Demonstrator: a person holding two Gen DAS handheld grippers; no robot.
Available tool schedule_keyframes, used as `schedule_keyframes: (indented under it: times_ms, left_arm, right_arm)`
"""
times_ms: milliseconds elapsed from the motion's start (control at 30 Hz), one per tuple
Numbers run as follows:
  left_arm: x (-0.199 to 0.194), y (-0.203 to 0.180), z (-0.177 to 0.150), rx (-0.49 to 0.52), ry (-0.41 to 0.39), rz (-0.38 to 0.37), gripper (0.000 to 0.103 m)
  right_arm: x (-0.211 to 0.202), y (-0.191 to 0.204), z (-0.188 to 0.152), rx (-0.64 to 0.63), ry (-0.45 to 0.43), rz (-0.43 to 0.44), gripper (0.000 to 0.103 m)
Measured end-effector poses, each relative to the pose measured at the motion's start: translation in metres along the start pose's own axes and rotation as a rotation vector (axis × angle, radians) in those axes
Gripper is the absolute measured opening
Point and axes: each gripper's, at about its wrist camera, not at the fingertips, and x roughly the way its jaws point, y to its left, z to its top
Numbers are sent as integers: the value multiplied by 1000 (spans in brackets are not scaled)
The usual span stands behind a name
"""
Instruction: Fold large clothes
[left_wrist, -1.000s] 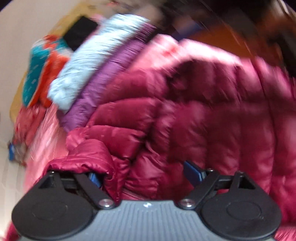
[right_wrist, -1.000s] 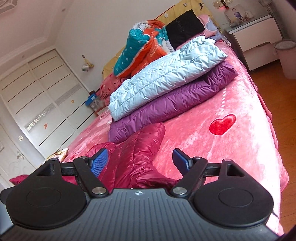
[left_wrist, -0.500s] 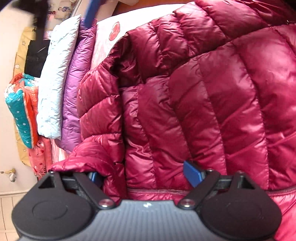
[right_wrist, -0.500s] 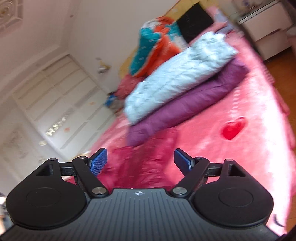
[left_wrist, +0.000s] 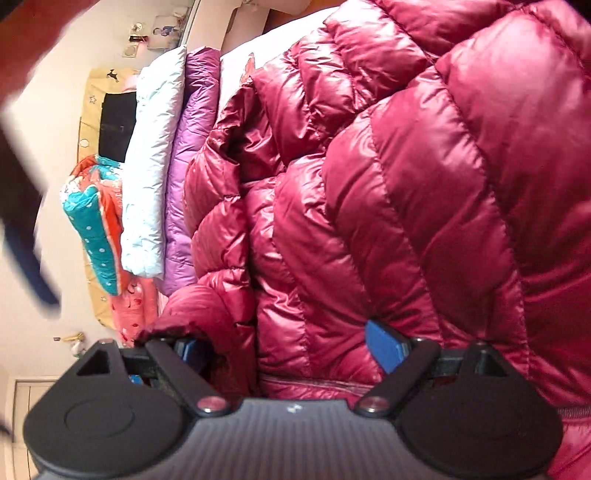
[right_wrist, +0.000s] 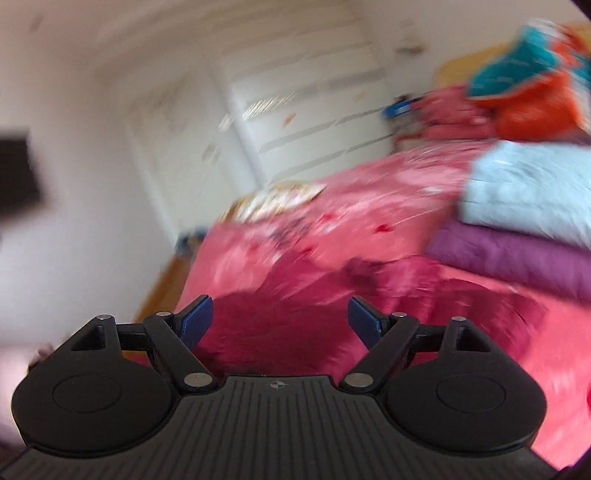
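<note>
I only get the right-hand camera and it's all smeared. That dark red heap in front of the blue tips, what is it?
Observer: A glossy dark red puffer jacket, quilted in panels. The left camera shows it sharp.
Visitor: Is the other claw holding it?
Observer: The left gripper stands wide with the jacket's bulk between its fingers. A cuff drapes over one finger, but I see no pad pinching.
Visitor: Anything behind the pale blue bundle?
Observer: A black garment against the yellow headboard.
</note>
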Motion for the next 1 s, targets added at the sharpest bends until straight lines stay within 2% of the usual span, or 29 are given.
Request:
schedule_keyframes:
  times_ms: [233,400,533,633,667,700,733,833,867,1000]
  left_arm:
    - [0,-1,-6,-57,-21,20,88]
    - [0,-1,-12,-114,-42,29,88]
    - [-1,-1,-15,-145,-59,36,88]
    - [-2,-1,-18,-166,-75,41,88]
    - [-2,-1,-20,-172,-81,42,88]
    - [-2,-1,-22,-181,-88,42,88]
    - [-3,0,-24,-192,-96,40,88]
    - [-3,3,-31,-228,-118,31,89]
    - [-3,4,-34,-239,-125,29,90]
    - [-4,12,-45,-286,-137,17,95]
  right_arm:
    - [77,76,39,-317,298,95,98]
    - [131,119,35,-539,507,119,93]
    - [162,136,25,-629,600,93,89]
    - [179,142,18,-675,623,72,81]
    - [188,143,16,-687,626,61,69]
    - [190,142,14,-698,627,48,51]
    - [196,143,11,-711,624,34,41]
    - [194,132,11,-705,574,-9,22]
    - [191,130,14,-686,544,-27,12]
    - [164,115,35,-578,362,-171,7]
